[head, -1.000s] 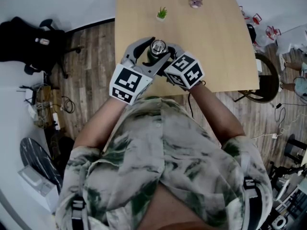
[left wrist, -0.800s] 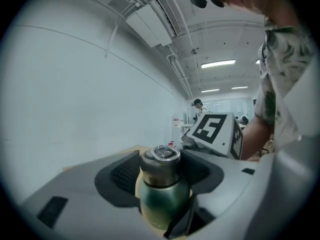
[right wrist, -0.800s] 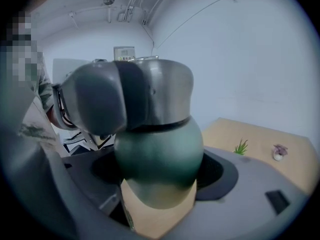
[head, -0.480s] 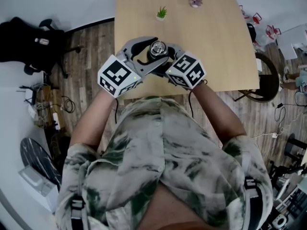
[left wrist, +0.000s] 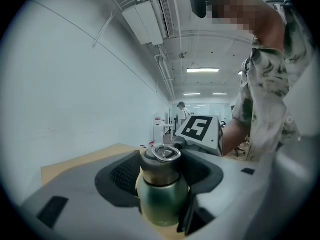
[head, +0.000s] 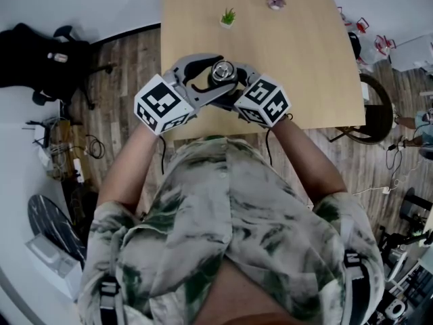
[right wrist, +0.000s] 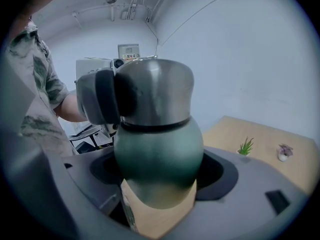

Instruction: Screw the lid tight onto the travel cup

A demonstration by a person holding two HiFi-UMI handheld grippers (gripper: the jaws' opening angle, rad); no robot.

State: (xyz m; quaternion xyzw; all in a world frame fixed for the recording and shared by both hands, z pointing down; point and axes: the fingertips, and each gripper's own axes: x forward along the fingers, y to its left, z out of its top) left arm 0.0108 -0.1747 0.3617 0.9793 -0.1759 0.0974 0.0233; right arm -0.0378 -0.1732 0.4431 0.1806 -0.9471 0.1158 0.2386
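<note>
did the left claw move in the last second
Yes. Against the table, the left claw swung its back end left and slightly toward the plant, pivoting round the lid, which stayed put.

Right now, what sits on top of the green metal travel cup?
A silver steel lid with a ring handle, gripped by the left hand-held gripper. It covers the green metal travel cup, so the inside cannot be seen.

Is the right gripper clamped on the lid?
No, the right gripper clamps the travel cup by its green body, below the steel lid.
</note>
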